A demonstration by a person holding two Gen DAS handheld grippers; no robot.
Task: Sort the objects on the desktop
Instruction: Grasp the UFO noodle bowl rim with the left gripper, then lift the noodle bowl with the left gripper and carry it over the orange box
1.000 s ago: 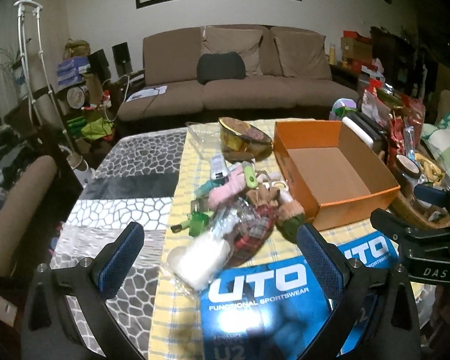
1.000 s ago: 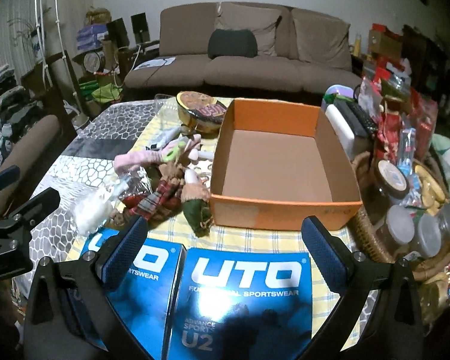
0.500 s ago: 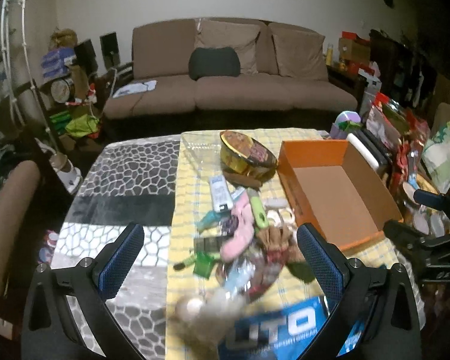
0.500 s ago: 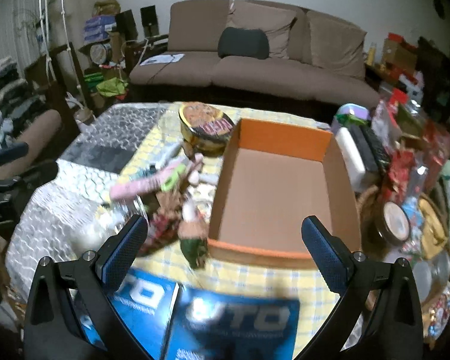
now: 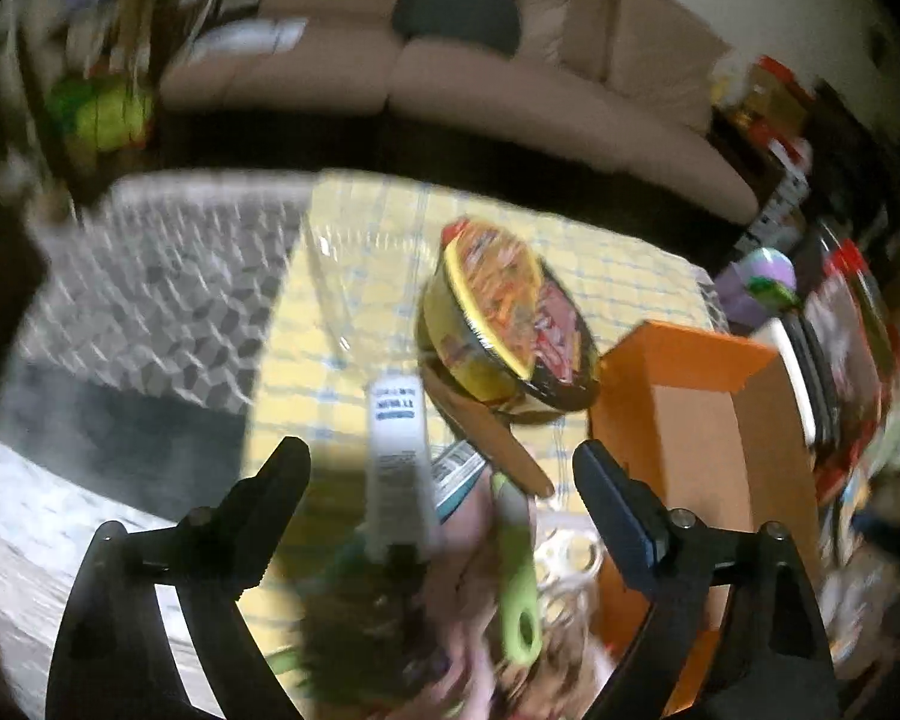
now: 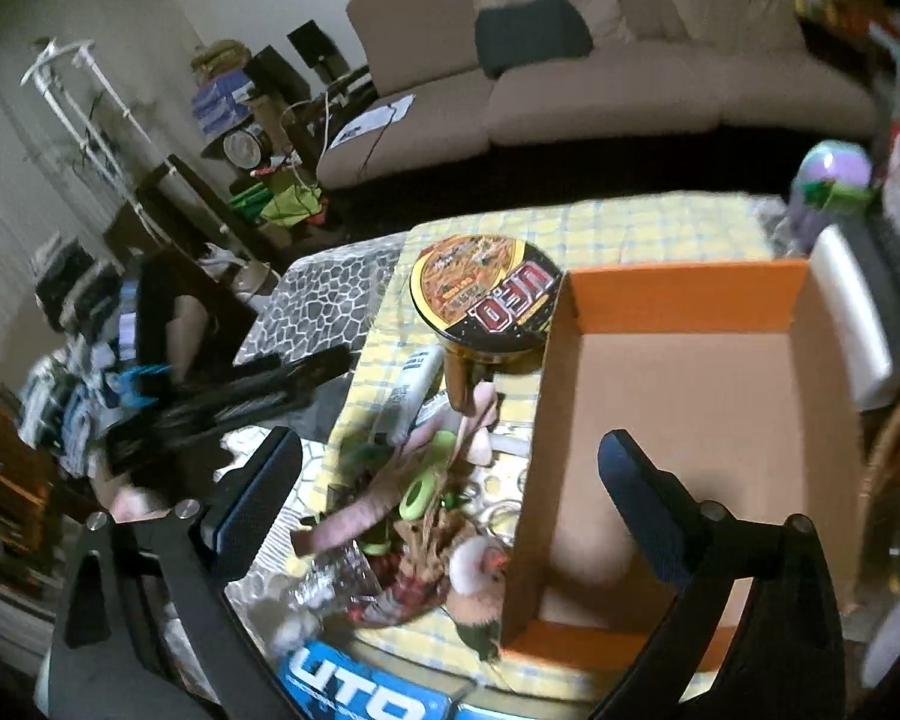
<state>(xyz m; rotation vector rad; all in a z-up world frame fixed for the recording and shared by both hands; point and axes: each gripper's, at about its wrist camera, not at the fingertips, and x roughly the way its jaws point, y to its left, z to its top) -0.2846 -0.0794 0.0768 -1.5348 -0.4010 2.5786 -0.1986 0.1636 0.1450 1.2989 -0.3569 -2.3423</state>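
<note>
Blue "UTO" box, noodle bowl lettered "UFO", both tools spread wide, gripping nothing

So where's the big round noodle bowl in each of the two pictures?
Left wrist view: the noodle bowl sits just above centre, tilted, left of the orange box.
Right wrist view: the noodle bowl is at centre, touching the orange box's far left corner.
Shared landmark: the brown sofa behind.
</note>
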